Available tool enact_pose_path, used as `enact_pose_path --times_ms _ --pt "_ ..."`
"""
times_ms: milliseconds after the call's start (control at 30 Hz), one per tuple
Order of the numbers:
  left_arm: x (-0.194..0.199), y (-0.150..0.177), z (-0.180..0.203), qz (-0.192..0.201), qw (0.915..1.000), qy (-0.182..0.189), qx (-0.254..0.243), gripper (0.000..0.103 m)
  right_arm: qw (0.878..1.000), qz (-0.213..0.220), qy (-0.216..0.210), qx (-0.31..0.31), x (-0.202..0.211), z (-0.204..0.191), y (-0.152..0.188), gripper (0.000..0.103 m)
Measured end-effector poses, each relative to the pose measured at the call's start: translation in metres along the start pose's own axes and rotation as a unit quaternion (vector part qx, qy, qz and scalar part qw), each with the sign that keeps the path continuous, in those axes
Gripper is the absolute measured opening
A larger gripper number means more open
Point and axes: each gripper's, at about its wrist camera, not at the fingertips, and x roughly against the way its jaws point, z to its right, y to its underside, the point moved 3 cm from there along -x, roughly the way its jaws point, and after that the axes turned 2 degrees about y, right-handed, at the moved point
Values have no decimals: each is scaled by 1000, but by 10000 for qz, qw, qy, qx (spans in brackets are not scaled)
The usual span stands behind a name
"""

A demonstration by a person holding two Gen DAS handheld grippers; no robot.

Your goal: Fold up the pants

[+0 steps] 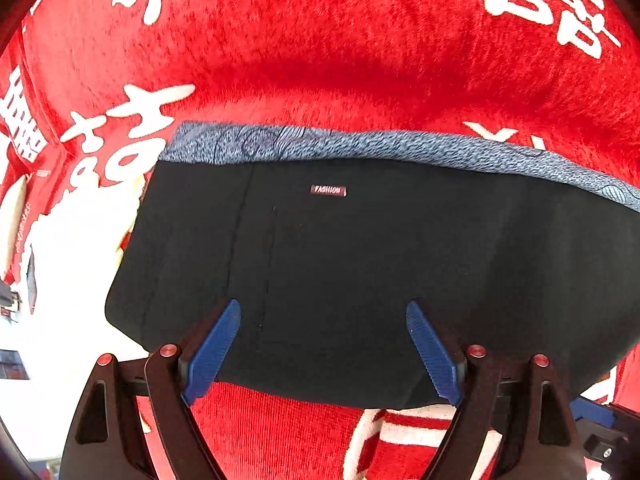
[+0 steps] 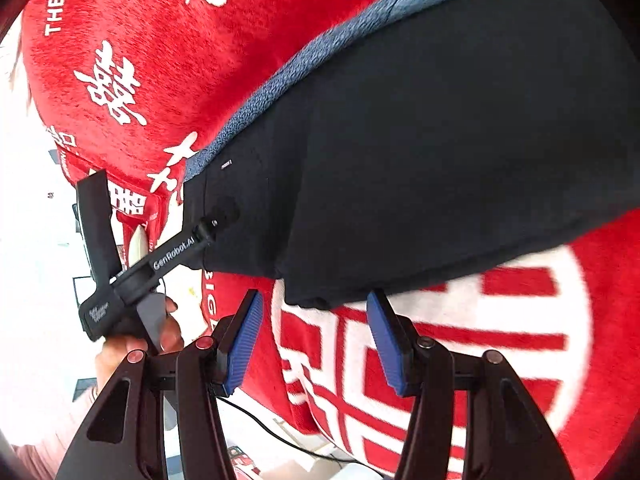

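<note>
The black pants (image 1: 360,264) lie folded into a flat block on a red cloth, with a blue-grey patterned band (image 1: 360,146) along their far edge and a small "FASHION" tag (image 1: 328,190). My left gripper (image 1: 323,312) is open, its blue pads (image 1: 212,354) just above the near part of the pants, holding nothing. In the right wrist view the pants (image 2: 420,140) fill the upper right. My right gripper (image 2: 316,300) is open and empty at the pants' near edge. The left gripper (image 2: 216,220) shows there too, resting over the pants' left end.
A red plush cloth (image 1: 320,40) with white characters covers the surface; it also shows in the right wrist view (image 2: 160,60). The cloth's left edge drops to a bright floor (image 1: 72,280). A hand (image 2: 132,344) holds the left gripper's handle. A black cable (image 2: 280,440) runs below.
</note>
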Motion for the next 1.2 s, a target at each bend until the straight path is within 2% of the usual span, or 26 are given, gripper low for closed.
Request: enact_pose_path --times_ms 133,200,233,267,333,500,667,767,867,967,1100,1200 --pt "-8 6 2 -47 10000 37 -8 86 9998 82 -73 -168 -8 1 -3 58" --pt "-16 11 1 -136 9999 64 17 86 9992 100 -150 -368 -13 2 -8 54" --pt "-17 12 3 -160 9999 50 13 86 9989 83 -153 -443 -14 2 -11 40" --pt "-16 12 3 -153 9999 51 -10 86 9988 62 -46 -493 -15 2 -15 17" --pt "-14 11 3 -145 9999 64 -56 86 9987 131 58 -490 -10 -3 -22 10" --pt "-12 14 -7 -124 9998 127 -81 86 9959 384 619 530 15 -35 -14 9" --pt "-20 20 -2 8 9985 -142 -524 86 9949 151 955 298 -1 -6 3 6" --pt "-20 21 -3 70 9983 -179 -546 86 9957 108 889 234 -5 7 11 6" --pt "-13 21 0 -85 9983 -191 -538 86 9955 -58 890 334 0 5 15 7" --pt "5 20 8 -16 9987 97 -505 86 9927 -82 1104 489 25 7 20 7" --pt "29 20 41 122 9965 518 -644 86 9818 422 1636 863 73 7 5 8" --pt "31 21 80 78 9935 755 -852 86 9752 731 1926 810 96 17 -15 11"
